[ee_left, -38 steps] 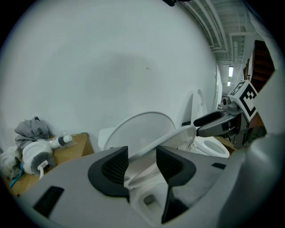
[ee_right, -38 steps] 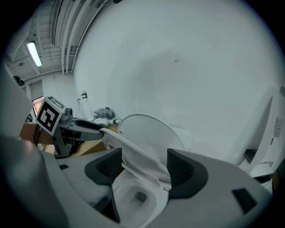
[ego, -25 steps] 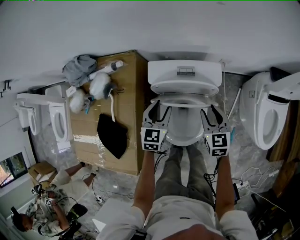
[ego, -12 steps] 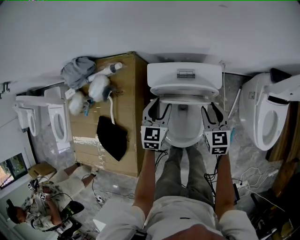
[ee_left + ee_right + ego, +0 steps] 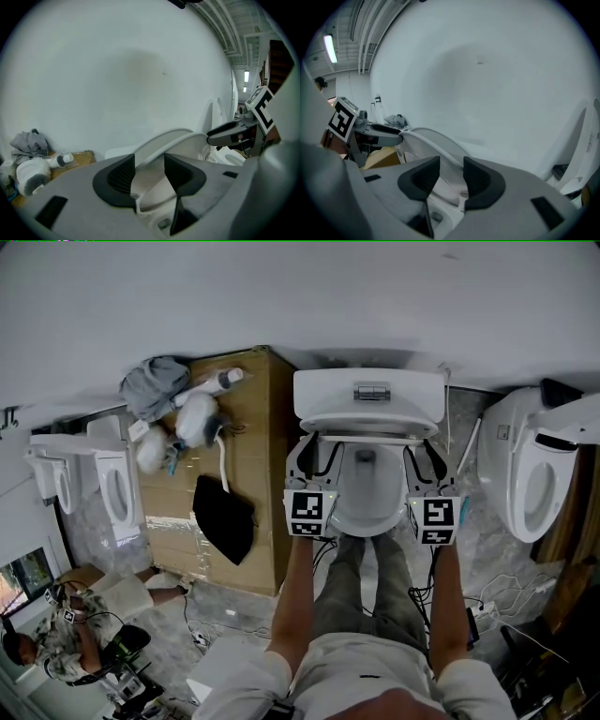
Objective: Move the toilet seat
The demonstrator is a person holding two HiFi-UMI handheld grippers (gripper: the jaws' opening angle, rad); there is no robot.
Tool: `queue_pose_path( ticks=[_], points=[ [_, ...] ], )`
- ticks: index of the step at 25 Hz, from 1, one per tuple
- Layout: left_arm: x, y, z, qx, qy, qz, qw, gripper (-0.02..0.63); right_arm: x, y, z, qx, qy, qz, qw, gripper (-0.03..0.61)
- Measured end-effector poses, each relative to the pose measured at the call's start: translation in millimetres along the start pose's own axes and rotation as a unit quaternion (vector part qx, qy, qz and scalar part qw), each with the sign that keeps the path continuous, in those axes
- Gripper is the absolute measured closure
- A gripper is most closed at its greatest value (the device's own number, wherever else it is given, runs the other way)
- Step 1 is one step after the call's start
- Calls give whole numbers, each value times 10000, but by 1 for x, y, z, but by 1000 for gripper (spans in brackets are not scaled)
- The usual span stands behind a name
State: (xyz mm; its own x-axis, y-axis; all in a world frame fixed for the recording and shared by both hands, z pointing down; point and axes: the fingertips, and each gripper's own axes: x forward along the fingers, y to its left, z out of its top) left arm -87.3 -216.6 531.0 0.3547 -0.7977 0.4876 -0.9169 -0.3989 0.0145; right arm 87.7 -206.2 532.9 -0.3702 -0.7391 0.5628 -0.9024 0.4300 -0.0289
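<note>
At your far left a person (image 5: 70,643) sits on the floor among cables, and white toilet fixtures (image 5: 117,486) stand against the wall (image 5: 300,296). Next comes a cardboard box (image 5: 262,409) carrying a grey cloth (image 5: 155,381), a white bottle (image 5: 217,381) and a black cloth (image 5: 225,517). No print on any of these is large enough to read. The box's right edge runs just beside the toilet, so your left gripper (image 5: 316,448) has little room on that side. Its jaws are pinching the left rim of the toilet seat (image 5: 187,144). The seat is tilted up off the bowl (image 5: 361,498) and leans toward the tank (image 5: 412,395), which bears a flush button plate (image 5: 372,388) and backs onto the wall. Your right gripper (image 5: 427,451) has its jaws pinching the seat's right rim. The only print you can see clearly is the black-and-white square markers on the two gripper cubes. Right of that gripper, a strip of marble floor (image 5: 478,540) separates this toilet from a second toilet (image 5: 530,474). White cables (image 5: 497,601) lie on that floor nearer you. Your legs stand directly in front of the bowl.
</note>
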Motion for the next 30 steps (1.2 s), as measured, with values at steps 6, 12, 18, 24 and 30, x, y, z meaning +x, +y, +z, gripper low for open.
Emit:
queue_pose_path(
  ticks=[6, 12, 18, 24, 30],
  points=[
    [5, 2, 3, 23, -19, 100, 9999, 399, 9, -11, 2, 95, 38, -160, 9998, 403],
    [14, 7, 7, 26, -53, 232, 9997, 399, 19, -17, 5, 212, 9, -223, 9995, 403],
    [21, 10, 11, -4, -82, 291, 9995, 398, 25, -22, 9, 276, -29, -282, 9992, 403],
    [23, 14, 12, -88, -82, 342, 9993, 397, 31, -24, 13, 242, -29, -360, 9991, 402],
    [7, 10, 14, -161, -141, 276, 9994, 397, 18, -18, 17, 220, -74, -478, 9986, 402]
  ],
)
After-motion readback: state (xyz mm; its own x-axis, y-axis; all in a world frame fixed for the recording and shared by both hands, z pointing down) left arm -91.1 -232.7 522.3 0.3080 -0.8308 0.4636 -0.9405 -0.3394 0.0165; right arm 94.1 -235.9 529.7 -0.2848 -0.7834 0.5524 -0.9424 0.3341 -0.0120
